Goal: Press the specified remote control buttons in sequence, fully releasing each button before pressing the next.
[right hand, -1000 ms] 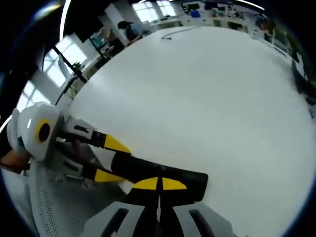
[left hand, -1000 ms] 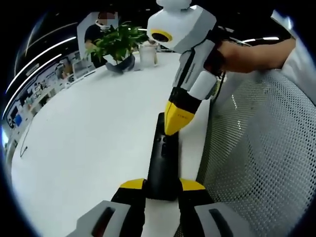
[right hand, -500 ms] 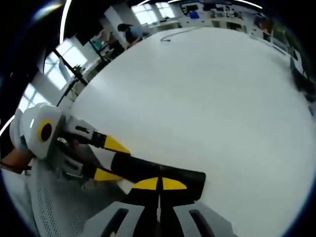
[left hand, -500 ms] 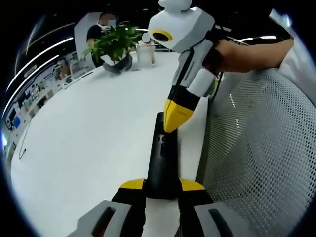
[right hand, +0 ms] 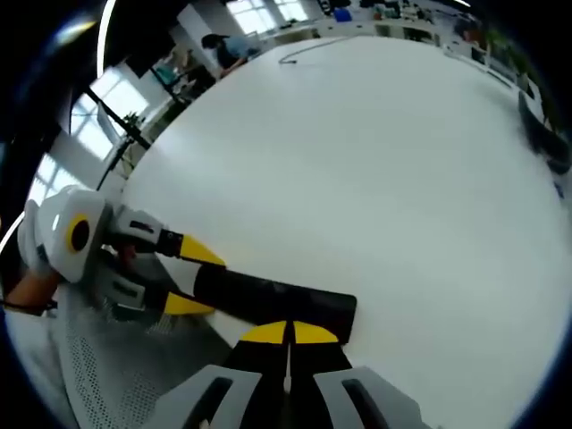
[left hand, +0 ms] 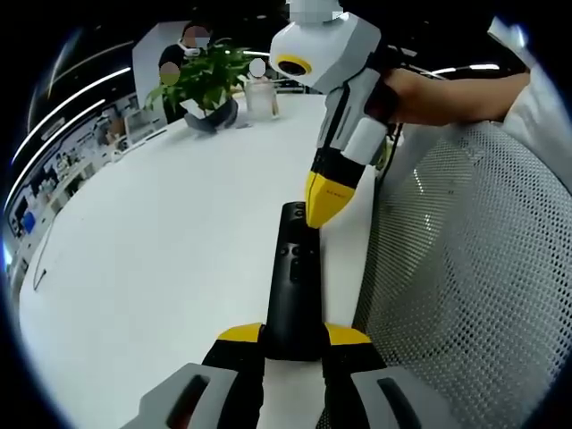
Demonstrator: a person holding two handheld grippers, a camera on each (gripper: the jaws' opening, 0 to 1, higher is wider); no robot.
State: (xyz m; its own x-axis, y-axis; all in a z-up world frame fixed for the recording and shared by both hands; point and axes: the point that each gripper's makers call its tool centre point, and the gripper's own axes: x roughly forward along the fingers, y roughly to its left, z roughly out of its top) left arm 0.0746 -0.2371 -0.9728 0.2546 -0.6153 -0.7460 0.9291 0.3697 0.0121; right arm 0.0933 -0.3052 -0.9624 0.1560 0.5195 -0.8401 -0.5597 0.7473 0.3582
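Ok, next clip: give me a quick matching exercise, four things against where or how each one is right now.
Things:
1. remote
2. right gripper
3. left gripper
4. plant

States:
A. shut, tip at the remote's far end
B. at the far edge of the table
C. lying flat on the table, black
D. jaws on both sides of the remote's near end

Pairs: 1-C, 2-A, 3-D, 4-B
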